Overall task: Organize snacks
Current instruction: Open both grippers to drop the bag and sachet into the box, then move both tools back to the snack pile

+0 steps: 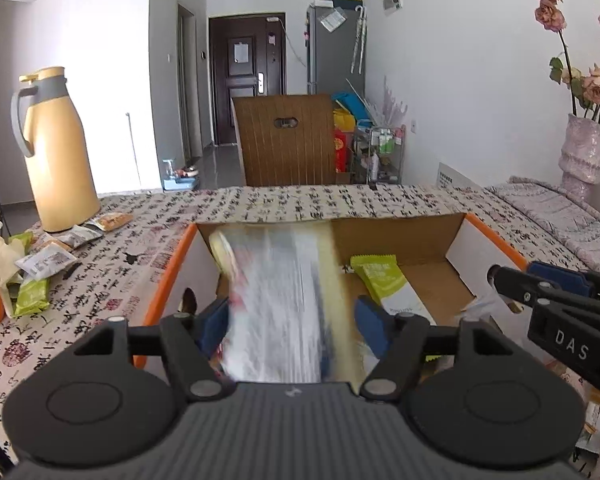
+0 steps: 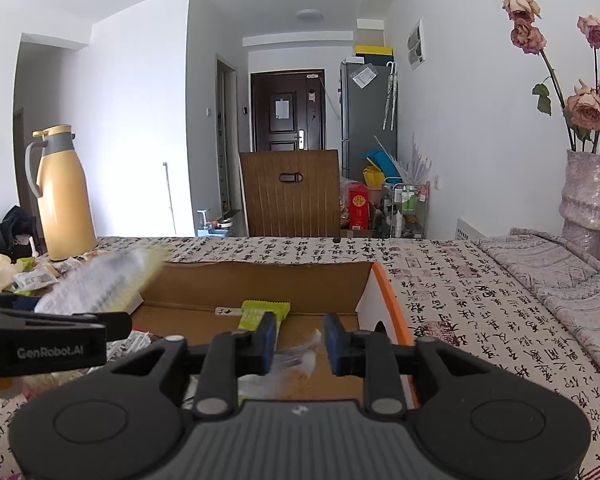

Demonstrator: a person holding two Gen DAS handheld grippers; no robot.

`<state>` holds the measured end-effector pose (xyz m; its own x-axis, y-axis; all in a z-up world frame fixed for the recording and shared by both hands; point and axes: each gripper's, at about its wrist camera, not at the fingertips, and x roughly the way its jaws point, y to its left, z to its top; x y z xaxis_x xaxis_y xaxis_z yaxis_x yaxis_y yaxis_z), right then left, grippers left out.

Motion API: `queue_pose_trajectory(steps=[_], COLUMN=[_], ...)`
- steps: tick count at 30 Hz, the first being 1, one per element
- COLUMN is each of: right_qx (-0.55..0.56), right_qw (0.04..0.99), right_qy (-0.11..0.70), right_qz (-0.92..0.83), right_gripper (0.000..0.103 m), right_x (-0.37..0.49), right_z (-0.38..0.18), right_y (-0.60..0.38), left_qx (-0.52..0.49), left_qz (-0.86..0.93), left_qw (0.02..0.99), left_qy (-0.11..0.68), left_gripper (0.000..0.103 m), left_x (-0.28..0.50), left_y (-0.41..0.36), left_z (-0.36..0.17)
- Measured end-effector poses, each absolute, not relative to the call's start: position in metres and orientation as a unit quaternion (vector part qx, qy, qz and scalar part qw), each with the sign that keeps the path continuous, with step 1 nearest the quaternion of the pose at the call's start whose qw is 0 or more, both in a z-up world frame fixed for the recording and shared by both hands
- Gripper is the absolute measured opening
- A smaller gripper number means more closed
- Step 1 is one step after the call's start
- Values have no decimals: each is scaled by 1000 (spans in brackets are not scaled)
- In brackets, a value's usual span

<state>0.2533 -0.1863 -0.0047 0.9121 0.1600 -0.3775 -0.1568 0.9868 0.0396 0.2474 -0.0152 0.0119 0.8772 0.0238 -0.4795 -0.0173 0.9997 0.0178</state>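
Here, in the left wrist view, the left gripper [image 1: 292, 320] is standing with its jaws apart around a blurred white snack bag [image 1: 276, 300], which is lying lengthwise straight ahead into the cardboard box [image 1: 404, 236]; the pads are not visibly pressing it. A green packet [image 1: 380, 280] is lying on the box floor just right of it. In the right wrist view, the right gripper [image 2: 300, 338] is hanging over the box with jaws apart, a clear wrapper [image 2: 300, 360] below them, seemingly unpinched. The loose snacks [image 1: 40, 268] are waiting left of the box, nearer the left gripper.
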Motion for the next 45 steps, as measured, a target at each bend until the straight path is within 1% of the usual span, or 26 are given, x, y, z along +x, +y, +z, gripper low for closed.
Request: queue_pose_trajectory(steps=[1,2,3,4,5,6,7,8,9,10,21,29,35,45], right_qx=[6,7,8,8,10,13,15,16,18,19,23,20,12,9], right_qw=[978,979,979,980,981,981,982,982,983,983,982,985,988,988], right_qy=[193,191,188,185,182,180,178,175,174,174,178,166,149,144], right_qz=[80,78,75,72,70,69,67,64,63,61,55,49,46,50], right_gripper=[49,56,67,76,81,90,94,96,101,103,103,103,103,103], right_x=[254,253,252,251,250,249,248,246,245,245,244,236,217,172], right_z=[-4,-3,-3,-2,-1,0,1,2,2,3,4,17,33,44], right_y=[-188,-189,-190,-191,-192,-193,-195,-196,-196,-197,-201,-204,-206,-209], left_qx=[4,2,2,2,0,-2,-3,-4,-6,-7,-13,-12,-8,-4], left_qz=[9,11,15,19,22,25,30,31,31,31,28,31,32,23], left_qw=[969,970,971,972,973,973,974,975,975,975,975,977,981,983], left_qy=[245,243,238,234,231,228,224,222,220,219,218,210,191,180], left_gripper=[74,82,85,90,97,100,101,102,103,103,103,103,103,103], left_x=[246,245,244,244,243,242,240,239,239,238,236,229,212,165], left_y=[-15,-14,-13,-13,-13,-13,-12,-12,-11,-10,-8,-10,-14,-23], left_z=[13,14,15,16,17,18,19,20,21,22,24,36,53,67])
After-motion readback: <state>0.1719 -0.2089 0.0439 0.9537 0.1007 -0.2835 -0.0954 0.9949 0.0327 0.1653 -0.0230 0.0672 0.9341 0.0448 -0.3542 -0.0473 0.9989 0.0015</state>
